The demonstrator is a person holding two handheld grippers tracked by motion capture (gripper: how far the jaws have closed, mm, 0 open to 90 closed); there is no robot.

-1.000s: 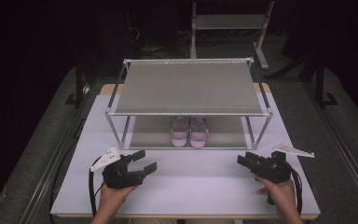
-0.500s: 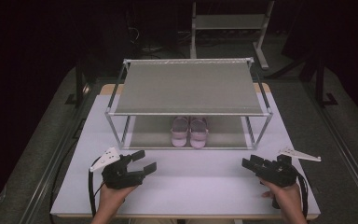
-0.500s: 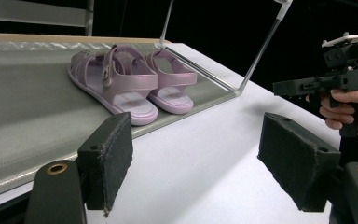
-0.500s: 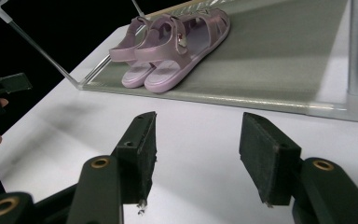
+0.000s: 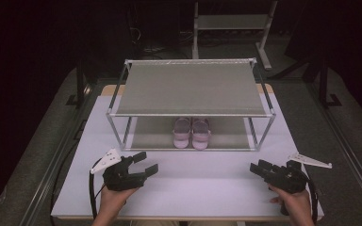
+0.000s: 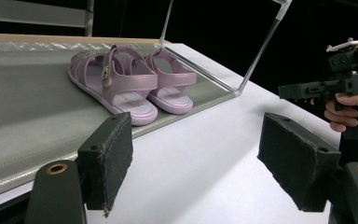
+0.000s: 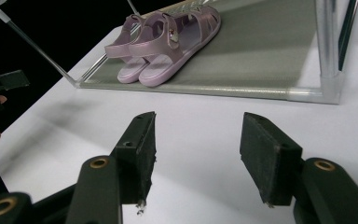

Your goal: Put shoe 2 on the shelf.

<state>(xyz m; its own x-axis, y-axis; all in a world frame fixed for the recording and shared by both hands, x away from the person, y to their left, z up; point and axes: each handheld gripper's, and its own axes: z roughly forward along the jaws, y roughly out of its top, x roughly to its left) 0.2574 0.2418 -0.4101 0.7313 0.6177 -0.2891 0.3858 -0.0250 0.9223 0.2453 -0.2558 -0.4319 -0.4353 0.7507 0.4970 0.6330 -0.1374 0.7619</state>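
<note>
A pair of lilac sandals (image 5: 192, 132) stands side by side on the lower shelf of a two-tier metal rack (image 5: 191, 86). My left gripper (image 5: 149, 161) rests low over the white table at the front left, open and empty, angled toward the rack. In the left gripper view its pads (image 6: 113, 156) stand wide apart, with the sandals (image 6: 121, 84) beyond them. My right gripper (image 5: 256, 166) is at the front right, open with nothing between its pads (image 7: 266, 154). It points left toward the sandals (image 7: 165, 44).
The white table (image 5: 202, 183) has bare surface between the grippers and the rack's front rail. The rack's corner posts (image 5: 261, 132) stand close to the sandals' shelf. Metal rails run along both table sides, and a second frame (image 5: 231, 23) stands in the dark behind.
The right gripper has drifted slightly to the right and toward the table's front edge. The left gripper has kept still.
</note>
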